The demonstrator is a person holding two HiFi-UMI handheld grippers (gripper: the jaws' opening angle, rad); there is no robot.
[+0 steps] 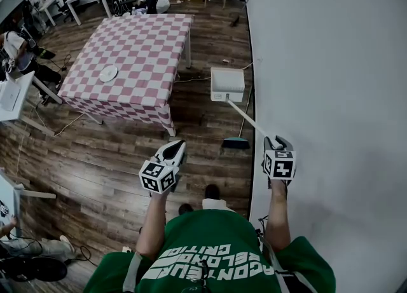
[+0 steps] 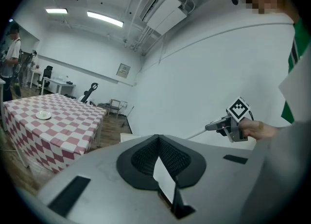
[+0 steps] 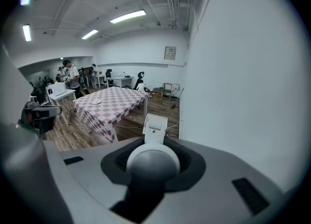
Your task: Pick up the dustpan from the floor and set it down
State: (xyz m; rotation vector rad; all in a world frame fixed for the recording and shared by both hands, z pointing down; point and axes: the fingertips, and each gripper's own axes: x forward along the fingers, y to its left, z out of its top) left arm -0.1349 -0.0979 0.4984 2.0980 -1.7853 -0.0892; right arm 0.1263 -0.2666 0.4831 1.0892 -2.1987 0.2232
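Observation:
The white dustpan [image 1: 227, 84] hangs at the far end of its long thin handle [image 1: 248, 120], over the wooden floor between the table and the wall. My right gripper [image 1: 278, 141] is shut on the near end of that handle, close to the wall. In the right gripper view the handle's rounded end [image 3: 153, 165] sits between the jaws, with the dustpan [image 3: 154, 124] straight ahead. My left gripper [image 1: 172, 152] is held to the left of it, jaws together with nothing in them. The left gripper view shows its pads [image 2: 146, 157] meeting at the tips and the right gripper [image 2: 214, 126] off to the right.
A table with a red-and-white chequered cloth [image 1: 127, 63] and a white plate [image 1: 108, 74] stands to the left of the dustpan. A teal broom head [image 1: 236, 143] lies on the floor by the white wall [image 1: 331, 63]. Cables trail under the table. Desks, chairs and people fill the far left.

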